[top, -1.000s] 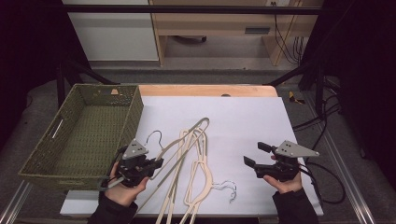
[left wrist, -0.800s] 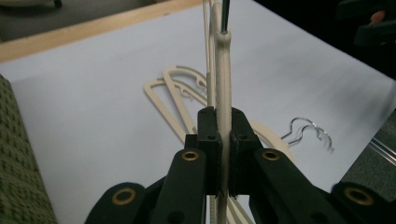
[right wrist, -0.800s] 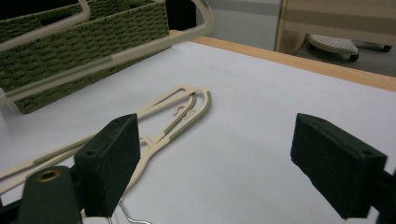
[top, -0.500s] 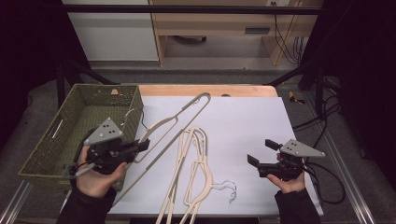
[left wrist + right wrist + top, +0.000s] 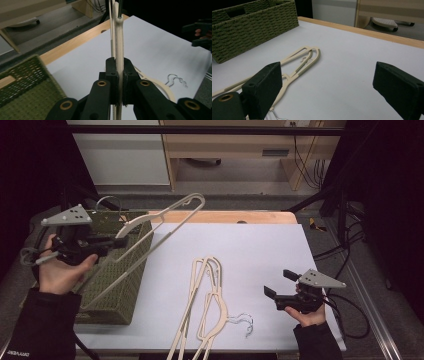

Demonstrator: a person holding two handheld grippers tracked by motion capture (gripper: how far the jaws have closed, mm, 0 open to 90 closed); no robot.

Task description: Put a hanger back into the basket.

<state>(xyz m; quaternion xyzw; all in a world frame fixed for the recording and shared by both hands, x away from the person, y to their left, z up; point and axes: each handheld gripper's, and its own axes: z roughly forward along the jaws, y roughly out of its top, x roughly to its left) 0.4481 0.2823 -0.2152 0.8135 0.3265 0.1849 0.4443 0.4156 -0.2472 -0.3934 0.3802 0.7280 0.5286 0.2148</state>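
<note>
Now my left claw is pinched on a cream hanger, its pads pressed against the flat plastic at the neck, as the left gripper view shows edge-on. I hold that hanger in the air over the basket, which sits at the desk's left edge. The hanger is tilted: its far shoulder points up and away toward the desk's back edge, and its long bar slants down over the basket's near right corner. Its wire hook curls above the basket's far rim.

My right claw hovers over the desk near the front right corner, the jaws spread wide with nothing between them; they have just been opening. In the right gripper view the two pads stand well apart, bare white desk between them.

Two more hangers lie flat on the desk near the middle of the front edge, side by side and overlapping, well apart from the basket. Their wire hooks lie toward my right claw, near it but not touching.
</note>
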